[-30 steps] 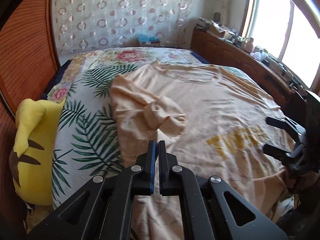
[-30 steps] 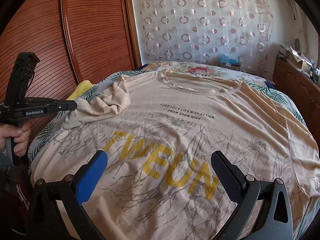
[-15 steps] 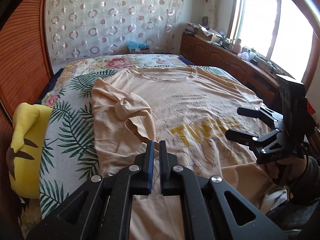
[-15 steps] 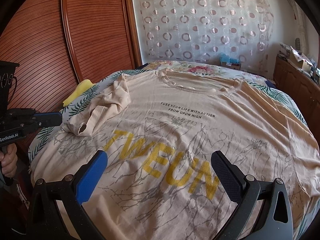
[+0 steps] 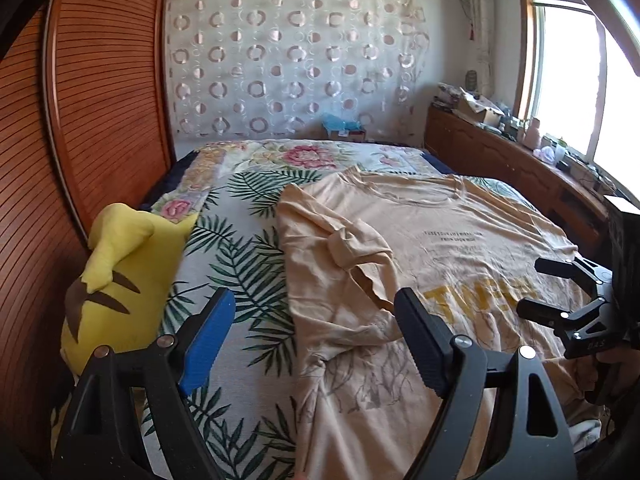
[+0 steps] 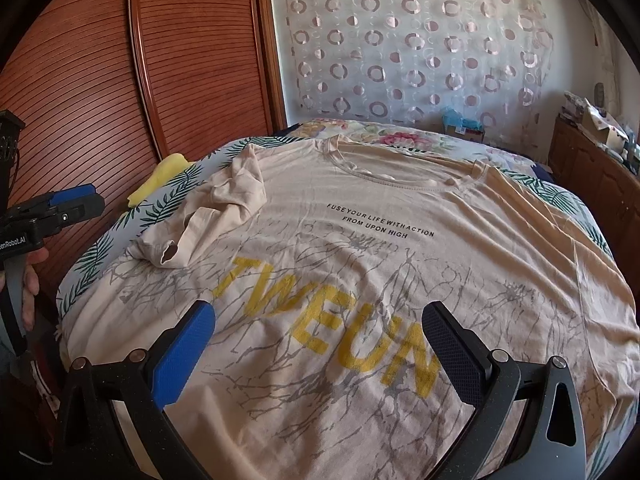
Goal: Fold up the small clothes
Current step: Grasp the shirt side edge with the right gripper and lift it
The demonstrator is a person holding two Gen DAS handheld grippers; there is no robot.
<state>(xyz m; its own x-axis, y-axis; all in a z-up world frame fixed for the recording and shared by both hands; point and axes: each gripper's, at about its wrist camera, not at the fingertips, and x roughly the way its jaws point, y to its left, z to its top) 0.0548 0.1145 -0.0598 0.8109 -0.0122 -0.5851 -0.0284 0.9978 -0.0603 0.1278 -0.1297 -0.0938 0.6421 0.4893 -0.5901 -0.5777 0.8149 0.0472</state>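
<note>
A peach T-shirt [image 6: 360, 248] with yellow letters lies face up, spread on the bed; it also shows in the left wrist view [image 5: 460, 240]. Its left sleeve [image 6: 208, 216] is folded inward and lies crumpled on the chest, also seen in the left wrist view [image 5: 360, 256]. My left gripper [image 5: 316, 336] is open and empty, above the shirt's left side near the hem. My right gripper [image 6: 320, 344] is open and empty, hovering over the lower part of the shirt; it shows at the right edge of the left wrist view [image 5: 560, 296].
The bed has a leaf and flower cover [image 5: 240, 248]. A yellow plush toy [image 5: 116, 272] lies at the bed's left edge against the wooden wardrobe doors [image 6: 140, 80]. A wooden cabinet [image 5: 520, 164] with clutter runs along the right wall under the window.
My left gripper has opened and let go of the left sleeve, which now rests on the shirt. It has drawn back to the left. My right gripper has stayed still and open.
</note>
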